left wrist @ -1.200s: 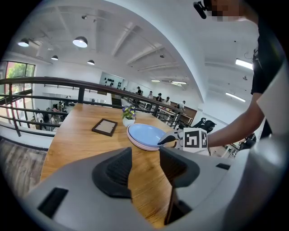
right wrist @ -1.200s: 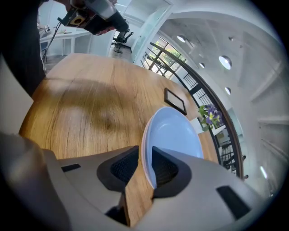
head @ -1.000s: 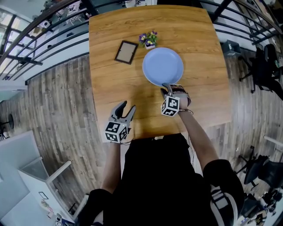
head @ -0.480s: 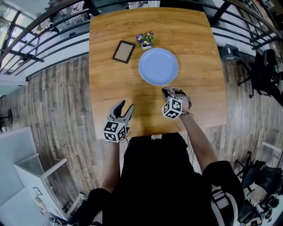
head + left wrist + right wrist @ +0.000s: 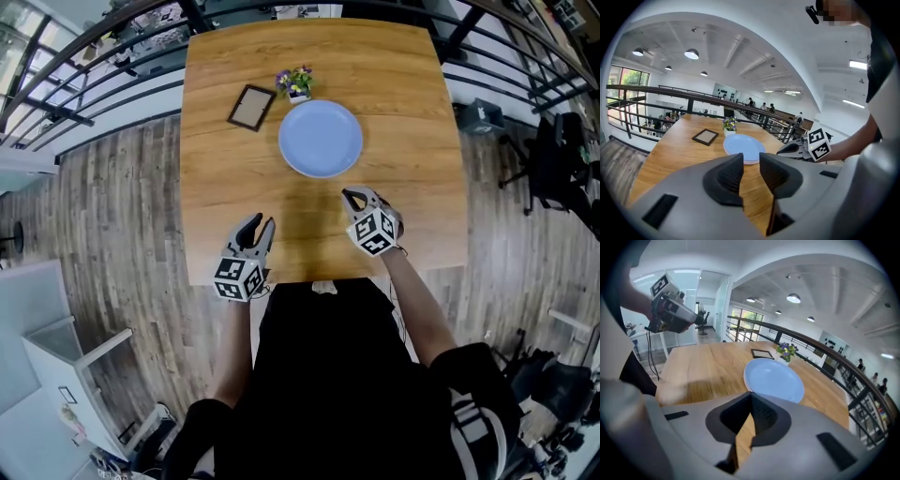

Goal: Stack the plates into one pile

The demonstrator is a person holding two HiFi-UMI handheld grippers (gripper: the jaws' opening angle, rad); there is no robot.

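Note:
A pile of light blue plates [image 5: 321, 139] lies on the wooden table [image 5: 412, 112] past its middle, also seen as the pile [image 5: 744, 147] and the pile [image 5: 774, 379] in the gripper views. My right gripper [image 5: 350, 197] hovers a short way in front of the pile, clear of its rim, shut with nothing in it [image 5: 751, 397]. My left gripper [image 5: 255, 225] is near the table's front left; its jaws have just been closing and still stand apart with nothing between them [image 5: 751, 161].
A dark picture frame [image 5: 250, 107] and a small flower pot [image 5: 296, 82] sit behind and left of the pile. The table's front edge [image 5: 319, 279] is by my body. A black railing [image 5: 84, 42] runs behind, and a dark chair [image 5: 562, 141] stands at the right.
My right gripper has drawn back from the pile's near rim towards me and closed its jaws. The left gripper's jaws have narrowed and it shifted slightly.

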